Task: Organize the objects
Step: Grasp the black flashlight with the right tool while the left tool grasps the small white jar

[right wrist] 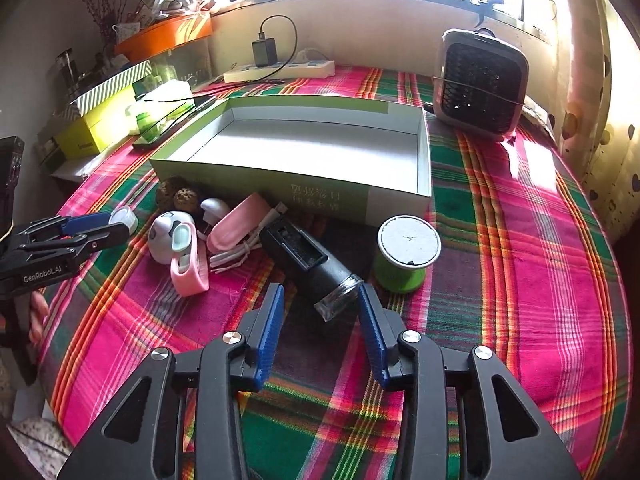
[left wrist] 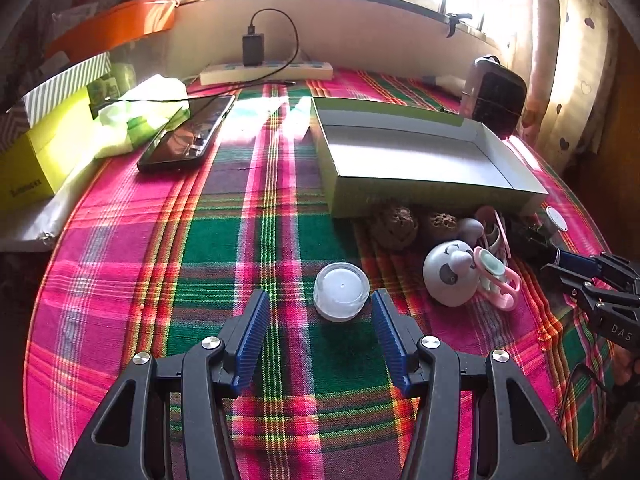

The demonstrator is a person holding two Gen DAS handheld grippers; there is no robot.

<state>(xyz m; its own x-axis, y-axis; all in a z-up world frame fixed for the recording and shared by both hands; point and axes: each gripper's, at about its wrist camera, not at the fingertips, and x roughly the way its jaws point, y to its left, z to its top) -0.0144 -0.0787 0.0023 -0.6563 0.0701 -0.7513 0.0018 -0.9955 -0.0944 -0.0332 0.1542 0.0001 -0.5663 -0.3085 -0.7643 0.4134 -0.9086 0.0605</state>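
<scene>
Green spool [right wrist: 404,258] seen only by right wrist. White-lined green cardboard box [right wrist: 312,142] holds nothing. Left gripper [left wrist: 320,312] spread; right gripper [right wrist: 320,300] apart, glass-tipped black cylinder [right wrist: 316,264] between, contact unclear.

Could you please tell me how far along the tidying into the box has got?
Nothing is done yet: the open box holds nothing. In hand: the right gripper brackets the black bottle's glass end, and the left gripper stands open around the small white jar. Left: the panda toy, pink items and green spool lie outside.
</scene>
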